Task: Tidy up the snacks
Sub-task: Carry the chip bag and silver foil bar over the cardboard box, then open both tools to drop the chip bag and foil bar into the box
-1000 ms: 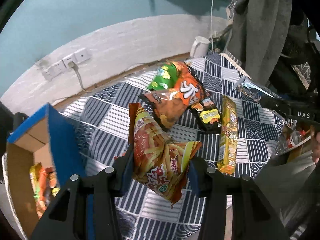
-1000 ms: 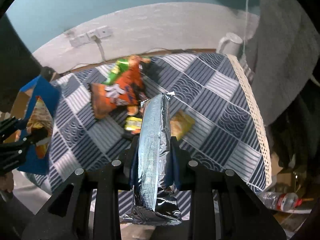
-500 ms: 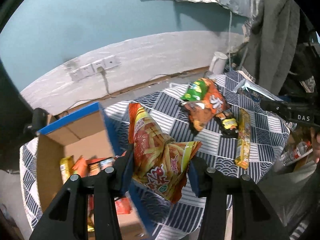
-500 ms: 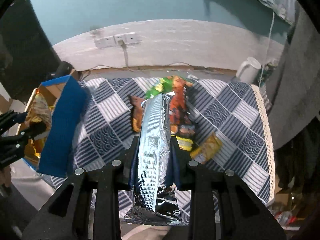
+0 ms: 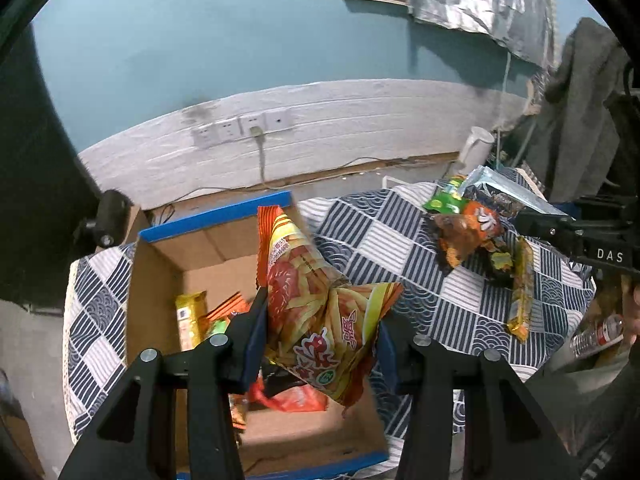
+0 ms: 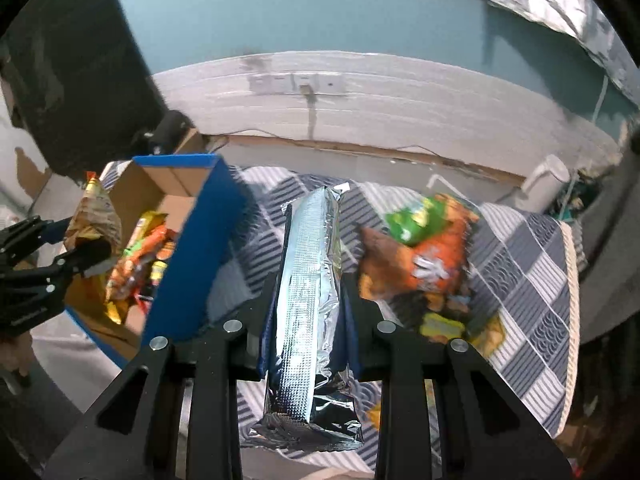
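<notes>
Teal wall behind, and a table covered in a checked blue-and-white cloth is seen. An orange chip bag is gripped by the left gripper fingers right above the open cardboard box. A silver foil packet is clamped upright in the right gripper, beside the box, with loose snacks piled nearby on the cloth.

"DAS" on the right gripper
</notes>
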`<state>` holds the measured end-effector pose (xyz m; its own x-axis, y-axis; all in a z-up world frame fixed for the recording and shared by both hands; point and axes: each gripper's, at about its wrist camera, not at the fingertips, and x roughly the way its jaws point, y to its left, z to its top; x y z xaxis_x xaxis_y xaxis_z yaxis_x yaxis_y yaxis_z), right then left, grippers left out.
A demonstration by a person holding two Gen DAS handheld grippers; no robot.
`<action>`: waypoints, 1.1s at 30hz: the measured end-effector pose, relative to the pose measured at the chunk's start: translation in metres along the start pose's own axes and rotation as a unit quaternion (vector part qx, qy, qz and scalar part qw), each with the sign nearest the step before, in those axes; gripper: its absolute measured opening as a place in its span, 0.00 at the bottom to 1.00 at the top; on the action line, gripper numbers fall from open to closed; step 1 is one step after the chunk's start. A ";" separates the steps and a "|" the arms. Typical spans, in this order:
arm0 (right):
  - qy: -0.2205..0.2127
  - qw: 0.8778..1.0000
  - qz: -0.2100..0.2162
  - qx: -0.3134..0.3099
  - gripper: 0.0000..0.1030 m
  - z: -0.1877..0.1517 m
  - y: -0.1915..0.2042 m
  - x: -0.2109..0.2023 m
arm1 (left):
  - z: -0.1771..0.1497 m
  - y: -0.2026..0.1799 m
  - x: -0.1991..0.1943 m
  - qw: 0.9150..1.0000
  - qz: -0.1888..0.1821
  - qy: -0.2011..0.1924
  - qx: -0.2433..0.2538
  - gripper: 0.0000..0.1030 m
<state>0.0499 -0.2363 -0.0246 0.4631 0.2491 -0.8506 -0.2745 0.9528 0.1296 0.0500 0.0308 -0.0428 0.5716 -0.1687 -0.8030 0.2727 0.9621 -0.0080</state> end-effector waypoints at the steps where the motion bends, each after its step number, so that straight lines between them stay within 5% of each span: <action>1: 0.000 1.000 0.003 -0.006 0.26 0.003 0.007 0.002 | -0.001 0.005 0.000 1.000 0.002 0.000 -0.003 0.47; 18: 0.035 0.995 0.053 -0.076 0.26 0.028 0.113 0.055 | -0.029 0.079 0.004 0.998 0.051 0.015 -0.044 0.47; 33: 0.063 0.990 0.082 -0.096 0.26 0.029 0.162 0.083 | -0.051 0.113 0.021 0.995 0.057 0.046 -0.070 0.48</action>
<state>0.0687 -0.0564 -0.0598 0.2936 0.3620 -0.8847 -0.4983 0.8478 0.1815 0.0528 0.1467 -0.0911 0.5174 -0.0424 -0.8547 0.0958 0.9954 0.0086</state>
